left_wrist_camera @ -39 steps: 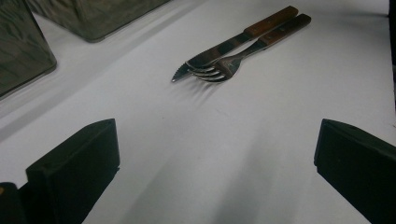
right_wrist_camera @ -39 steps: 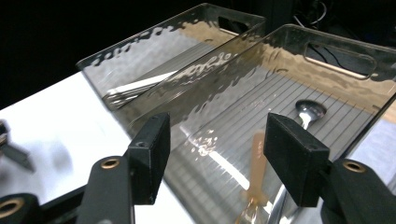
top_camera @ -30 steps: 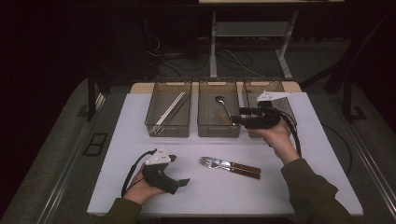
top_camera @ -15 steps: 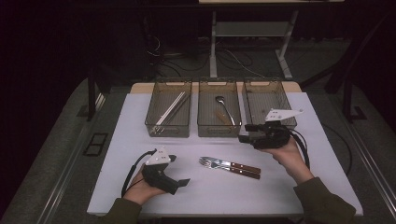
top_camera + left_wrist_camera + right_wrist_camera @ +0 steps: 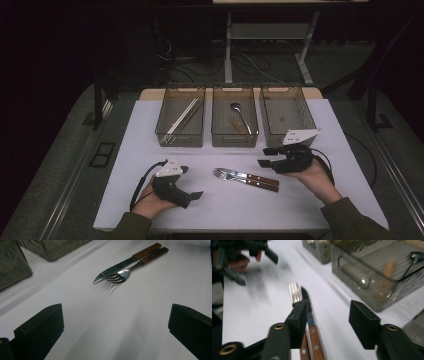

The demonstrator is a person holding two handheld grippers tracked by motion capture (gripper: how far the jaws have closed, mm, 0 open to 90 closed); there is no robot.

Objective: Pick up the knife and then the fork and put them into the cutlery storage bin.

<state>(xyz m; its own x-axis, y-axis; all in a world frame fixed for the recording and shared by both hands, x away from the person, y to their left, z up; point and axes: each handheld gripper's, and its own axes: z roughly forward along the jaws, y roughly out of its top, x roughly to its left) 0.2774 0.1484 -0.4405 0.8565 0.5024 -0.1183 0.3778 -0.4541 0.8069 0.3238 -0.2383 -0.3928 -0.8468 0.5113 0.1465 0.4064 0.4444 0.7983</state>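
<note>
Near the front edge of the white worktop [image 5: 350,150], a fork [image 5: 235,175] and a knife [image 5: 252,181] with wooden handles lay side by side, touching, between the two hands. Three clear bins stood along the far edge: the left bin [image 5: 181,119] held chopsticks [image 5: 182,116], the middle bin [image 5: 235,117] a spoon [image 5: 239,113], and the right bin [image 5: 286,113] looked empty. The right gripper [image 5: 266,156] hovered just right of the handles, its jaws partly apart and just closing, with nothing clamped between them. The left gripper [image 5: 192,182] rested near the front-left corner, jaws wide apart and empty. Sorting seemed partly done; the fork and knife were left to bin, and the right gripper appeared about to take one.
</note>
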